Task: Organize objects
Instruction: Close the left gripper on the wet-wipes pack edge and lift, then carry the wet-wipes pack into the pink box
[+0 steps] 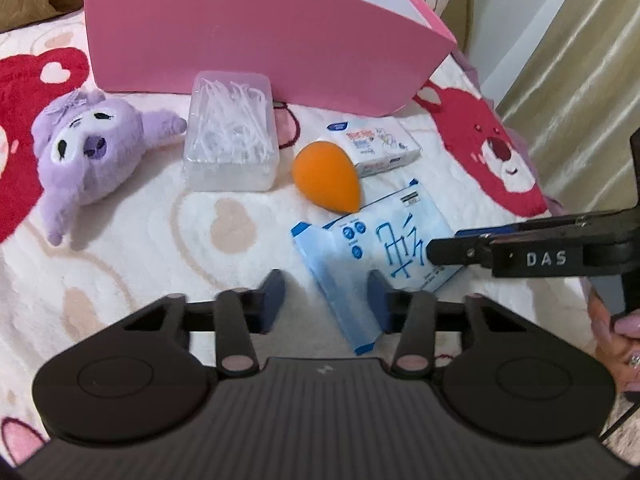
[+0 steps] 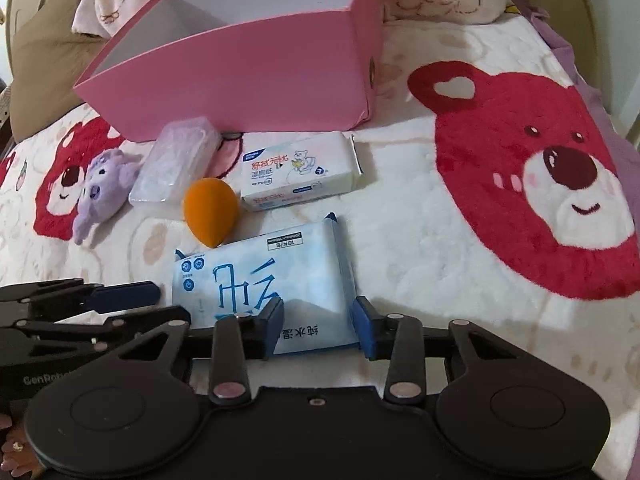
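Note:
A blue-and-white wet wipes pack lies flat on the bear-print blanket. My right gripper is shut on the pack's near end, with both blue pads against it; in the left wrist view it comes in from the right over the pack. My left gripper straddles the pack's near left corner. Its right pad touches the pack and its left pad stands a little off. In the right wrist view the left gripper sits at the pack's left edge.
Behind the pack lie an orange teardrop sponge, a white wipes pack, a clear box of floss picks and a purple plush toy. An open pink box stands at the back. A person's hand holds the right gripper.

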